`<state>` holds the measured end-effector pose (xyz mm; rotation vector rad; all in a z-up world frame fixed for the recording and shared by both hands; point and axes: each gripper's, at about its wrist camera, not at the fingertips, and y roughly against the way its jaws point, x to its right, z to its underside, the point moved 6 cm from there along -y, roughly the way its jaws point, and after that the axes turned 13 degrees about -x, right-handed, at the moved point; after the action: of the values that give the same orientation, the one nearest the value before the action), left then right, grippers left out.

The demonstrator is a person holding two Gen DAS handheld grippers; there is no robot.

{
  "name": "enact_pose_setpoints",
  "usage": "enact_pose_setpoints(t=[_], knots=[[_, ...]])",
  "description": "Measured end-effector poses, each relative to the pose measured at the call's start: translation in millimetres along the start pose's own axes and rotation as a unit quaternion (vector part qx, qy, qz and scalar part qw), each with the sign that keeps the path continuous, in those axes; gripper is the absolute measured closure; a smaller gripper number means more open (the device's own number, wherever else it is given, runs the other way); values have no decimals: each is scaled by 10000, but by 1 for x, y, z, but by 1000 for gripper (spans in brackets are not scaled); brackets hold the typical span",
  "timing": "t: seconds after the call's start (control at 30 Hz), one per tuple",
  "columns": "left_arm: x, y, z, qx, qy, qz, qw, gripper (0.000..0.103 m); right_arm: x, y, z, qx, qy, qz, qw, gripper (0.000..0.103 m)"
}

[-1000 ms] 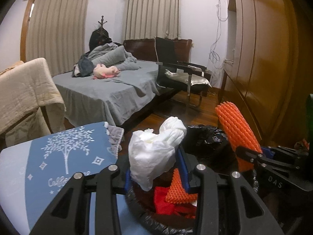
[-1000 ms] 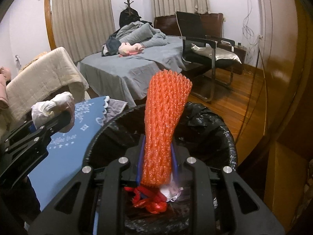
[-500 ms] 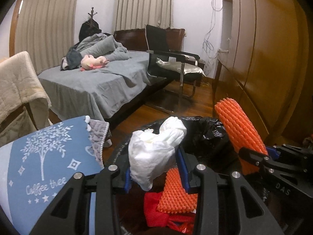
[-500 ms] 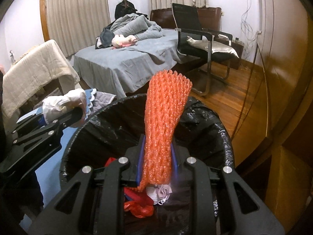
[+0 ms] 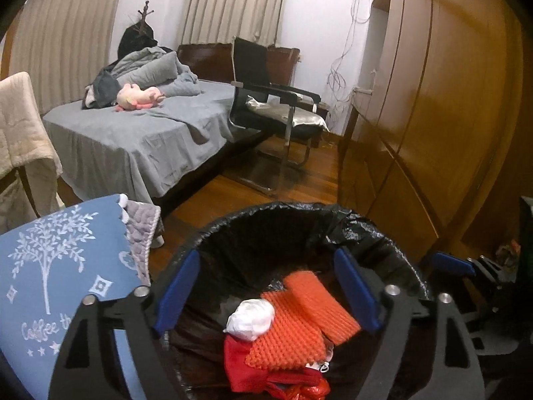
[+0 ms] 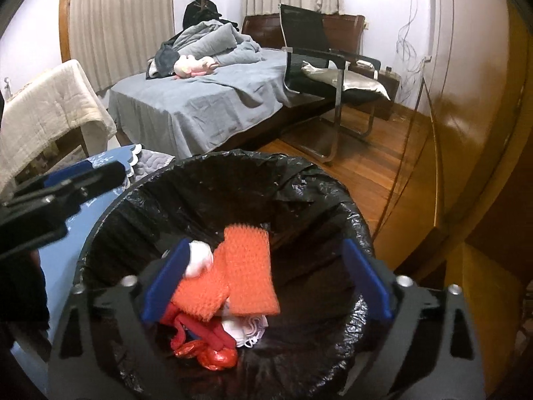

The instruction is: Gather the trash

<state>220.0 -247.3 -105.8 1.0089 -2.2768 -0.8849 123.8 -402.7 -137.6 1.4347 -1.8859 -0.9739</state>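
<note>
Right wrist: bin holds orange foam nets, white wad.

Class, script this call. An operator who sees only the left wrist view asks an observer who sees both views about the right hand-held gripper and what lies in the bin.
Operator: I only see one blue pad at my right edge. Is the right hand-held gripper holding anything?
Observer: No. The right hand-held gripper is above the bin, and its jaws are opening with nothing between the pads.
Operator: Is anything under the orange nets?
Observer: Yes. Crumpled white paper lies beneath the orange nets, and you can barely see it in your view.
</note>
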Motion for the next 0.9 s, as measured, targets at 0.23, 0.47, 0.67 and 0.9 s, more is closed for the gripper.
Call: enact_pose_setpoints(t=[0.23, 0.47, 0.67, 0.9], knots=[[-20, 38, -3, 242, 58, -314, 9992, 7, -10, 19, 4, 97, 91, -134, 9998, 7], [-32, 79, 11, 369, 66, -615, 9974, 6, -28, 47, 9, 162, 52, -410, 9990, 6], [-38, 110, 28, 400, 157, -815, 9957, 6, -44, 76, 12, 294, 98, -551, 9980, 5], [-40, 143, 47, 468, 209, -1038, 9933, 6, -59, 109, 14, 384, 122, -663, 9970, 5]])
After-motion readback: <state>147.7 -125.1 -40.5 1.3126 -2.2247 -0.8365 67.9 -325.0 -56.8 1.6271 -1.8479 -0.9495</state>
